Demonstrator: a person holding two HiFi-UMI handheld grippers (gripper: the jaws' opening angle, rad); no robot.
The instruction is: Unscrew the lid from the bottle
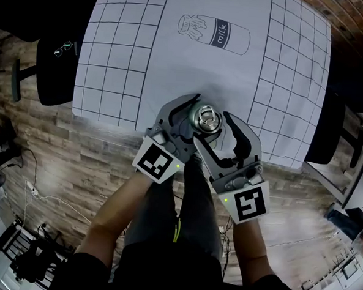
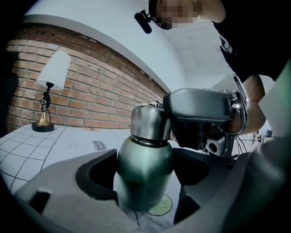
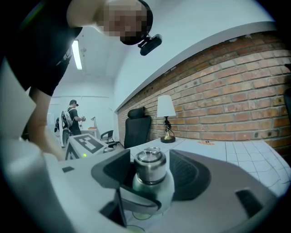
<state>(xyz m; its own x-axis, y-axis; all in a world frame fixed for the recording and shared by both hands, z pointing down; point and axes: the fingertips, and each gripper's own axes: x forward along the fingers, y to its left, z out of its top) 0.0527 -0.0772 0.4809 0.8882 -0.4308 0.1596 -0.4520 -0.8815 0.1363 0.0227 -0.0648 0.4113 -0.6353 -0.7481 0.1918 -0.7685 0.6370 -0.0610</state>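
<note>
Flanking the lid (image 3: 150, 164), the right claw (image 3: 152, 174) gapes; left claw (image 2: 144, 178) clamps bottle (image 2: 145, 157).

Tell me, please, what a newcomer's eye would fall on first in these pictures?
First comes the green metal bottle with its shiny steel lid, standing near the front edge of the white gridded mat and clamped round its body by the left gripper. Next, the right gripper holds its jaws open either side of the lid, and a milk-bottle drawing lies at the mat's far end.
</note>
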